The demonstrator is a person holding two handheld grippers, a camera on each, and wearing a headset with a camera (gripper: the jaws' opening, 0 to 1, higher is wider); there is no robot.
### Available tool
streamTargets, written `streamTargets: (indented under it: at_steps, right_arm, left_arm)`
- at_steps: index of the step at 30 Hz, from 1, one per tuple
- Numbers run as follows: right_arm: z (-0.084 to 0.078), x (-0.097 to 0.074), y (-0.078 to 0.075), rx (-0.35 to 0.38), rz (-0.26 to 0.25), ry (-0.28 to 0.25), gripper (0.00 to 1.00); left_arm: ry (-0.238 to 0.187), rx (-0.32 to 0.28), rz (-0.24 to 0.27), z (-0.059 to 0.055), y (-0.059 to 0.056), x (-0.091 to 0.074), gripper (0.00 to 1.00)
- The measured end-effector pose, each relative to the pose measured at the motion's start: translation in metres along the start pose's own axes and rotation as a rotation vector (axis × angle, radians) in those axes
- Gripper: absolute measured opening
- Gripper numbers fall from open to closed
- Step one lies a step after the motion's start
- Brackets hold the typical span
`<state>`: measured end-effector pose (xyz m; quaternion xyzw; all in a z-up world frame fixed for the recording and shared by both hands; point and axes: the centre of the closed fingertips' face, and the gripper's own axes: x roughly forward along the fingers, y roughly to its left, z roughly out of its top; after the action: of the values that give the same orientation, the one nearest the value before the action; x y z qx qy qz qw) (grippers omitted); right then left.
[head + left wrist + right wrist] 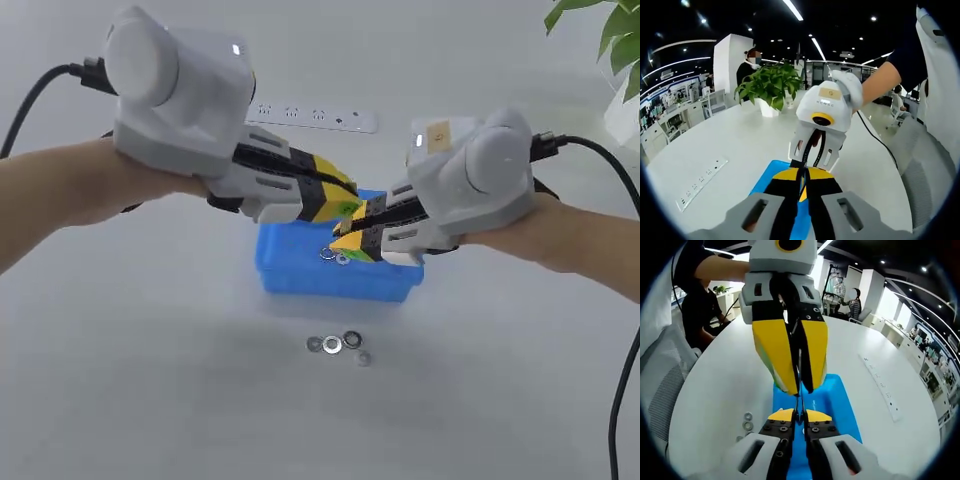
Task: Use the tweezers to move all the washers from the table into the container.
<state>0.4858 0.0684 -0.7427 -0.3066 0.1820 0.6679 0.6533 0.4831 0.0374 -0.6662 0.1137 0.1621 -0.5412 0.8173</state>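
Note:
The blue container (330, 280) stands mid-table with a couple of washers (335, 256) inside it. Several more washers (335, 343) lie on the white table just in front of it, also visible as washers (747, 422) left of the container (835, 400). My left gripper (352, 205) and right gripper (345, 238) meet tip to tip above the container. Thin tweezers (799, 399) run between both pairs of yellow jaws. The left gripper (799, 387) is shut on their far end and the right gripper (799, 416) on the near end.
A white power strip (315, 116) lies behind the container. A potted plant (610, 40) stands at the far right corner. Black cables trail from both grippers. People stand in the office beyond the table.

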Motion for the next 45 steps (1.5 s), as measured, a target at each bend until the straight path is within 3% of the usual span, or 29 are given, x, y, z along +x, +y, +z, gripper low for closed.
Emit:
streamTargets:
  at_steps: [1, 2, 5, 15, 20, 24, 29, 30, 32, 36, 43, 45]
  right_arm:
    - [0.000, 0.000, 0.000, -0.002, 0.002, 0.001, 0.07]
    - [0.000, 0.000, 0.001, -0.001, 0.003, 0.001, 0.07]
    - [0.000, 0.000, 0.002, 0.000, 0.004, 0.000, 0.08]
    - [0.003, -0.001, 0.001, -0.002, -0.017, -0.003, 0.11]
    - [0.004, -0.003, -0.002, -0.084, -0.057, 0.013, 0.11]
    - [0.007, -0.007, -0.004, -0.055, -0.073, -0.012, 0.14]
    - [0.002, -0.008, -0.005, -0.030, -0.091, -0.004, 0.19]
    - [0.000, -0.008, -0.005, -0.032, -0.096, 0.004, 0.19]
    - [-0.010, -0.010, -0.010, -0.068, -0.138, 0.075, 0.21]
    - [-0.010, -0.014, -0.013, -0.043, -0.161, 0.058, 0.25]
    - [0.008, -0.036, -0.014, 0.045, -0.209, -0.058, 0.31]
    - [0.011, -0.041, -0.010, 0.030, -0.214, -0.075, 0.34]
  left_arm:
    - [0.004, 0.010, -0.001, 0.000, 0.000, 0.000, 0.08]
    - [0.009, 0.068, 0.011, 0.000, 0.002, 0.000, 0.07]
    - [0.025, 0.122, -0.001, 0.000, -0.003, 0.001, 0.06]
    - [0.032, 0.126, 0.008, 0.002, -0.001, -0.002, 0.05]
    - [0.039, 0.138, 0.016, 0.003, -0.001, -0.002, 0.05]
    - [0.021, 0.127, 0.039, 0.008, 0.003, -0.008, 0.05]
    - [0.013, 0.129, 0.058, 0.013, 0.006, -0.013, 0.05]
    - [0.014, 0.132, 0.061, 0.013, 0.006, -0.014, 0.05]
    - [0.019, 0.132, 0.059, 0.012, 0.006, -0.016, 0.05]
    - [0.030, 0.134, 0.057, 0.011, 0.002, -0.018, 0.05]
    - [0.030, 0.149, 0.049, 0.019, -0.011, -0.023, 0.05]
    - [0.025, 0.149, 0.048, 0.022, -0.015, -0.027, 0.05]
